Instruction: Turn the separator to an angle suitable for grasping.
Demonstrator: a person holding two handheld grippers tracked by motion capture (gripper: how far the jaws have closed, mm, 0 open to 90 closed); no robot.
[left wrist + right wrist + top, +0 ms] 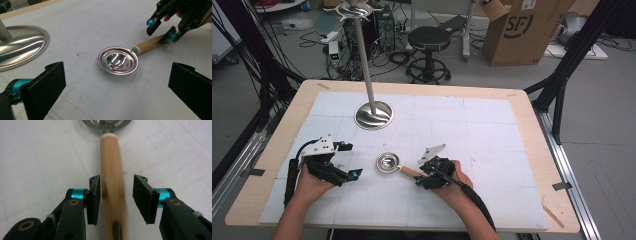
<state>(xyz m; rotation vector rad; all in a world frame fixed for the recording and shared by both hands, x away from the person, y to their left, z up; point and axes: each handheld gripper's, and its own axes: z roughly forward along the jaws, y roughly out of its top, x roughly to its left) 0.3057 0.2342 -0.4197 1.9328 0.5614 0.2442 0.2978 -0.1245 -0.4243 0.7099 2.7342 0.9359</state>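
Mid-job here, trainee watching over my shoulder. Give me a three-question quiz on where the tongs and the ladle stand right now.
1. True or false: the right tongs straddle the wooden handle of the ladle.
2. The left tongs are: A) shut on the ladle's bowl, B) open and apart from the ladle, C) gripping the stand's pole.
3. What rests on the white mat beyond the ladle, toward the far left?

Key
1. True; the handle lies between the jaws, with a gap still showing on one side.
2. B.
3. The round metal base of an upright stand.
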